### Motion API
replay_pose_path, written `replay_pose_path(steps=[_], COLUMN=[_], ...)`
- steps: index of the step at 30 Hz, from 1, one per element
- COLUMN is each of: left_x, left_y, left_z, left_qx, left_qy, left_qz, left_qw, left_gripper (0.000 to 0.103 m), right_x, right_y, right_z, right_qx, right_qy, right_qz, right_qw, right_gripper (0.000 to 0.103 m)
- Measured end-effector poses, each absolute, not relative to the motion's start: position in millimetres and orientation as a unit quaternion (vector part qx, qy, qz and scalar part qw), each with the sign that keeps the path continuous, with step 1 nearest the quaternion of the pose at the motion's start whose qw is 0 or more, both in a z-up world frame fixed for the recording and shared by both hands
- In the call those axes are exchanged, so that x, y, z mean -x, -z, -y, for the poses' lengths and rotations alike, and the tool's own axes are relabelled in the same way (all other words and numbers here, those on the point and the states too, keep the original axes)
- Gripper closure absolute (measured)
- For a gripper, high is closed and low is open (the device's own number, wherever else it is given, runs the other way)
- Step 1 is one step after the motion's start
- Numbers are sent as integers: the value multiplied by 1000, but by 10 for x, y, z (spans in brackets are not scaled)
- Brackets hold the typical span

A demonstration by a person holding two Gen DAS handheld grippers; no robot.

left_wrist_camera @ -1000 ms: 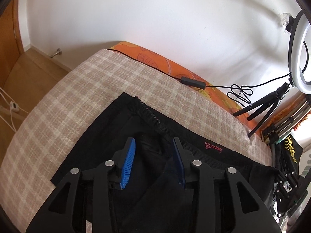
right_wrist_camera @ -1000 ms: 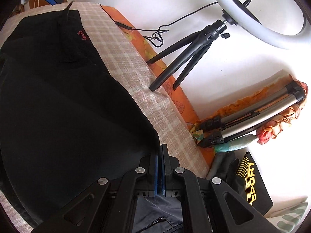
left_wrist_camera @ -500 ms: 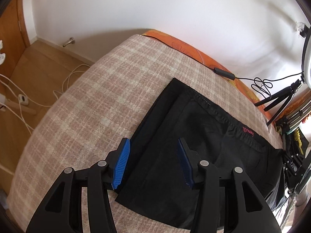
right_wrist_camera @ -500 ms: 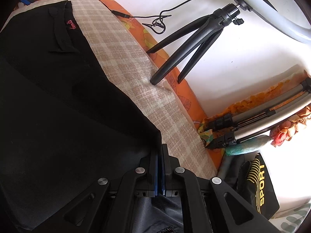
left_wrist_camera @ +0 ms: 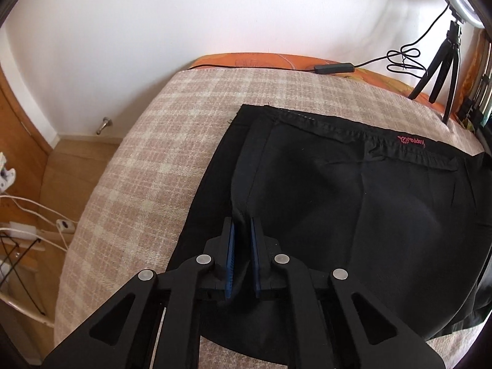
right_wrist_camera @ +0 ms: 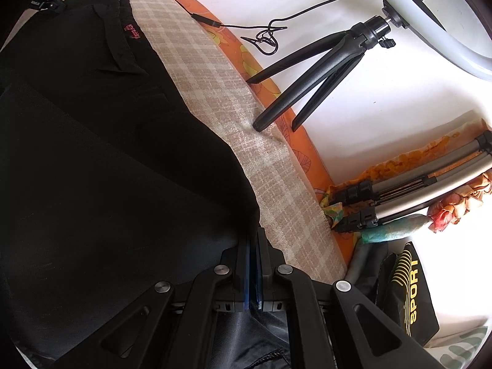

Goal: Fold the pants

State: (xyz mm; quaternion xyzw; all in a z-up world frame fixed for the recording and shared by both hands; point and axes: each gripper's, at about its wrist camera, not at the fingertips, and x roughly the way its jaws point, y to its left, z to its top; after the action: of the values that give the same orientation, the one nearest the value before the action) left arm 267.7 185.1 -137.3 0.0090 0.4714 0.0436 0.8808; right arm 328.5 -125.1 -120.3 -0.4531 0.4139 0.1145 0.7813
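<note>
My left claw (left_wrist_camera: 243, 246) has just snapped together on a ridge of the black fabric pants (left_wrist_camera: 353, 215); half a second ago its blue pads stood apart above the cloth, and now a pinched pleat rises between them, near the pants' left edge. My right claw (right_wrist_camera: 252, 264) stays clamped on the opposite edge of the same garment, dark cloth gathered between its pads, as it was a second ago. So I judge both sides are now gripped and the next fold can begin: probably lifting and carrying one part over the other.

The pants lie spread on the beige checked bed cover (left_wrist_camera: 147, 160), waistband with a small red logo (left_wrist_camera: 411, 143) at the far side. Beyond them an orange patterned sheet (left_wrist_camera: 264, 60) edges the bed against the white wall. A black tripod (right_wrist_camera: 313, 77) carrying a white ring light (right_wrist_camera: 409, 9) stands on the bed's far edge, its cable (left_wrist_camera: 402, 58) coiled nearby. One tripod foot presses the cover, so a wide swing could catch it.
</note>
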Motion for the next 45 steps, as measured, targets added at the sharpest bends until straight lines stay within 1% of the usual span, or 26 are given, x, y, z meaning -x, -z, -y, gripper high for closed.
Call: replay_pose_path(steps=[2, 5, 8, 11, 13, 15, 16, 17, 18, 19, 20, 21, 23, 25, 30, 32, 34, 37, 40, 45], left_x=[-2656, -2658, -2727, -2802, -2829, -2863, -2885, -2891, -2892, -2887, -2879, -2861, -2796, -2700, -2490, -2432, -2390, -2364, -2301, -2079], left_y=[1263, 1085, 1015, 1114, 1204, 1307, 1342, 1352, 1342, 1318, 1286, 1243, 1123, 994, 806, 773, 746, 727, 757, 840], left_z=[-1831, -1895, -2000, -2051, -2005, -1988, -1996, -2009, -2036, -2072, -2116, -2159, -2213, -2180, -1771, -1498, -1200, -685, -190, 332], left_qx=[-21, -12, -10, -11, -37, -40, -39, -40, -42, -38, -32, -27, -16, -1, 9, 7, -3, -33, -68, -63], left_qy=[-47, -56, -76, -89, -98, -102, -106, -111, -119, -127, -135, -142, -146, -140, -66, -22, 15, 72, 126, 214], left_qz=[-454, -428, -421, -433, -436, -452, -459, -459, -459, -457, -453, -449, -437, -421, -408, -412, -414, -419, -421, -444], left_qw=[890, 902, 904, 897, 894, 885, 881, 881, 880, 880, 881, 882, 887, 896, 911, 911, 910, 904, 896, 868], left_gripper=[99, 99, 99, 99, 99, 99, 96, 94, 92, 87, 87, 87, 85, 84, 84, 84, 83, 83, 83, 83], right_x=[-3275, -3274, -3311, -3415, -3495, -3530, -3538, -3545, -3545, -3540, -3517, -3476, -3354, -3185, -2606, -2346, -2110, -1854, -1692, -1504], right_y=[1203, 1149, 1053, 1078, 1174, 1299, 1325, 1311, 1262, 1189, 1093, 992, 789, 605, 355, 350, 376, 453, 484, 510], right_z=[1246, 1248, 1273, 1250, 1218, 1182, 1175, 1186, 1211, 1251, 1306, 1364, 1487, 1654, 2227, 2472, 2662, 2882, 3078, 3326], right_qx=[453, 450, 433, 427, 426, 444, 447, 443, 430, 411, 389, 371, 346, 311, 207, 172, 140, 117, 88, 51], right_qy=[-113, -110, -108, -101, -98, -91, -90, -87, -85, -87, -92, -96, -95, -91, -56, -31, -9, 31, 58, 101], right_qz=[-414, -408, -403, -407, -420, -427, -426, -425, -425, -426, -424, -421, -408, -400, -406, -410, -423, -436, -447, -451], right_qw=[781, 787, 799, 801, 795, 782, 781, 785, 792, 802, 812, 822, 840, 858, 888, 895, 895, 892, 889, 885], right_gripper=[102, 103, 103, 103, 103, 102, 96, 86, 81, 70, 63, 60, 50, 43, 39, 35, 35, 34, 32, 28])
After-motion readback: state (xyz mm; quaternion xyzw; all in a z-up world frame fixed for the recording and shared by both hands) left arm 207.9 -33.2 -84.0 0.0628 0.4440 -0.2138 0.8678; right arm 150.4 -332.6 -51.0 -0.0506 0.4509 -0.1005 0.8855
